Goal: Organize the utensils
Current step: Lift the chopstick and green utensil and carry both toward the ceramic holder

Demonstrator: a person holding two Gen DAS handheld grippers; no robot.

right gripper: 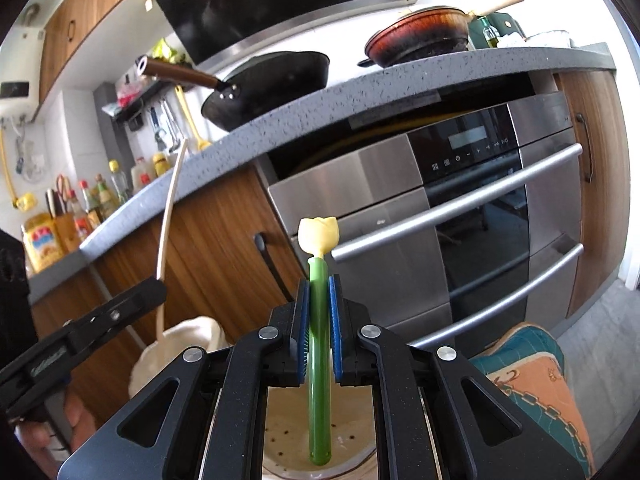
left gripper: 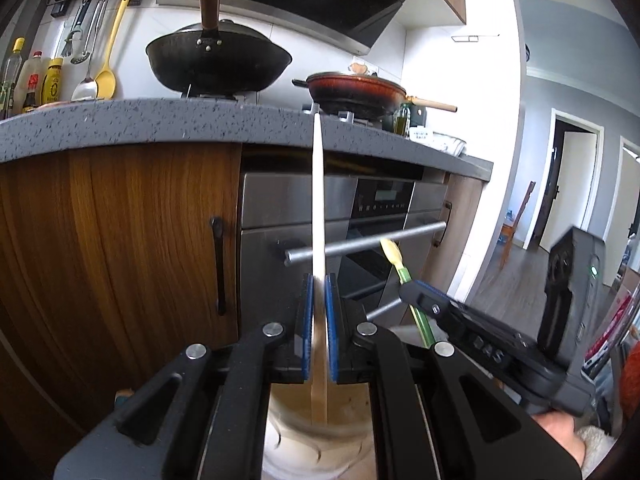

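The left gripper (left gripper: 319, 280) has its jaws clamped on a thin cream utensil (left gripper: 318, 200), seen edge-on from the left wrist, its slim handle rising past the front edge of the desk (left gripper: 160, 124); from the right wrist the same piece curves upward as a long pale stick (right gripper: 170, 216). The right gripper (right gripper: 319, 282) has its jaws clamped on a green-handled utensil (right gripper: 319, 344) with a pale yellow tulip-shaped end (right gripper: 319, 234) pointing up and forward. Both utensils are held in the air in front of the cabinets, below the desk's front edge, just beside each other but apart. Under each gripper sits a cream container (right gripper: 180, 340) — its floor looks perforated in the right wrist view, though blur makes that uncertain. On the desk stand a black wok (left gripper: 218, 60) with a brown handle and a reddish pan (left gripper: 356, 88). A steel oven (right gripper: 472, 216) with bar handles sits below the desk's edge, with wooden cabinet doors (left gripper: 120, 240) on its left.
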